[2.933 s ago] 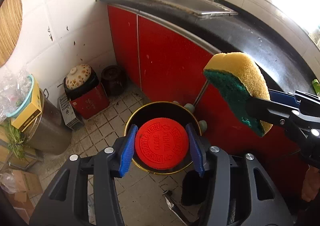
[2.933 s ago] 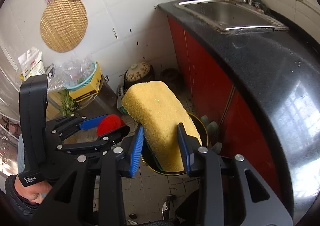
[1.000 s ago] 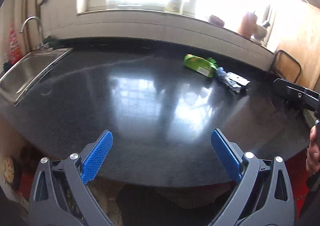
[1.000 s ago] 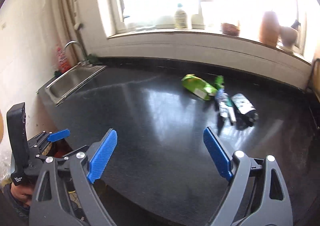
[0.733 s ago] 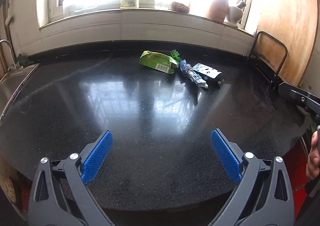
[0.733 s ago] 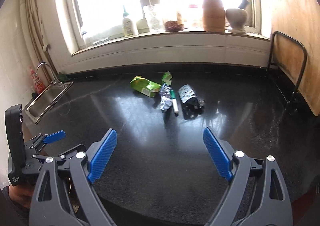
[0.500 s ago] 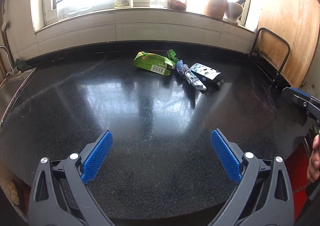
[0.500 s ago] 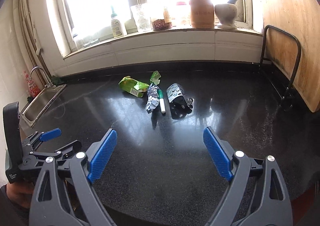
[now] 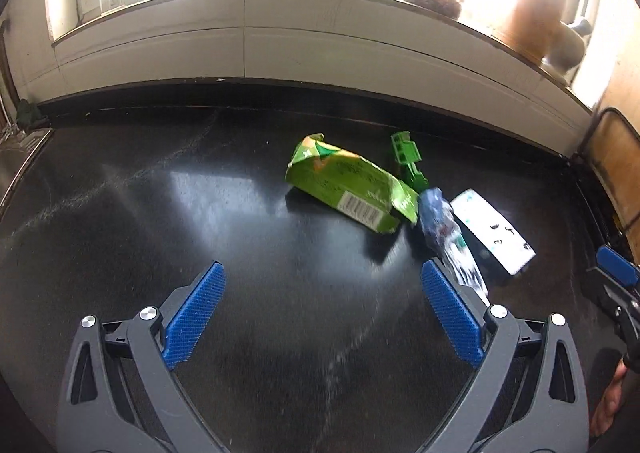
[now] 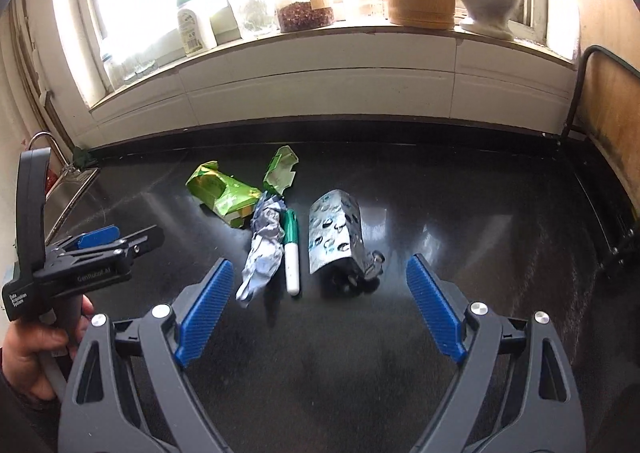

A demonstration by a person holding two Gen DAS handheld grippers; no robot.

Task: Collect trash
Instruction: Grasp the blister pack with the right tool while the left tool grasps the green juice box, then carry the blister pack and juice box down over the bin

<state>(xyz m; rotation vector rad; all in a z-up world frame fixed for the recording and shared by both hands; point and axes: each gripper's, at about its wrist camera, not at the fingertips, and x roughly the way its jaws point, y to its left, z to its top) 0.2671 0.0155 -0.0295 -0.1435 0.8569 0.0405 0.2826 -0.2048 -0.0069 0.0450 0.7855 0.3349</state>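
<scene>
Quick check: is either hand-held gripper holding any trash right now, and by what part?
Nothing is held. The left hand-held gripper and the right hand-held gripper both stand open and empty above the counter, short of the green carton and crumpled wrapper.

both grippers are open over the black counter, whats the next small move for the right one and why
Probably ease the right gripper forward and down toward the silver foil wrapper. Its jaws stand wide and empty, and the wrapper lies straight ahead between them, apart from the green-capped white marker beside it, so it can be closed on alone.
</scene>
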